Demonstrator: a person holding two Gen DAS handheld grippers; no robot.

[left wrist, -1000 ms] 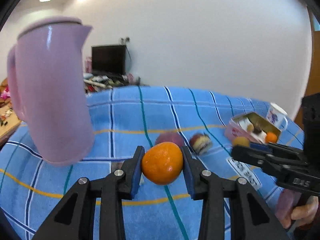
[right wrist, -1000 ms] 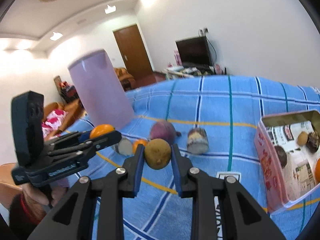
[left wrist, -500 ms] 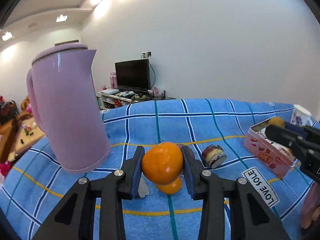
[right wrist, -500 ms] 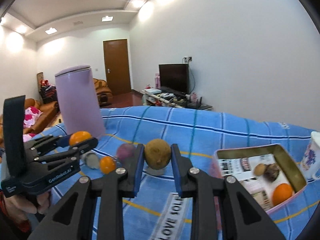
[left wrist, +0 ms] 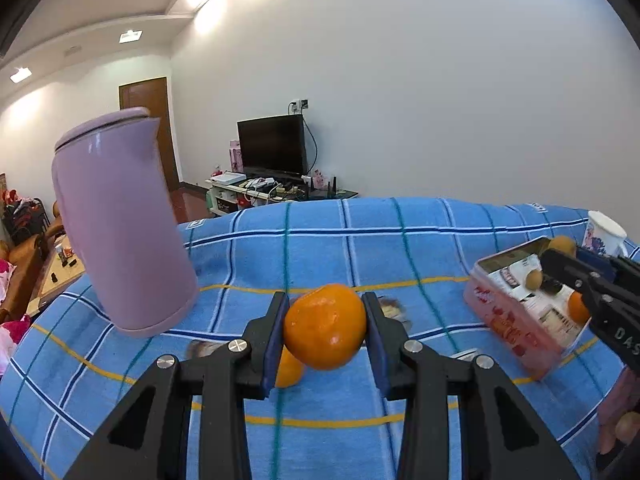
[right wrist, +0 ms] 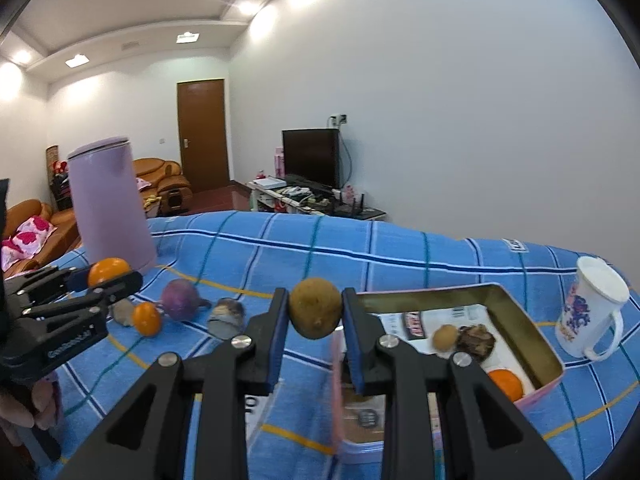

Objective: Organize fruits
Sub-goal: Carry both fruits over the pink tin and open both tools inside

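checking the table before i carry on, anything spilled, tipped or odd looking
Nothing is spilled or broken. A few fruits still lie loose on the blue cloth outside the pink tin: a small orange, a purple fruit and two brownish pieces too blurred to name. The purple jug only looks tilted through the fisheye lens.

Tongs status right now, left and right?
Left tongs: shut on the round orange mandarin.
Right tongs: shut on the round brown kiwi-like fruit.
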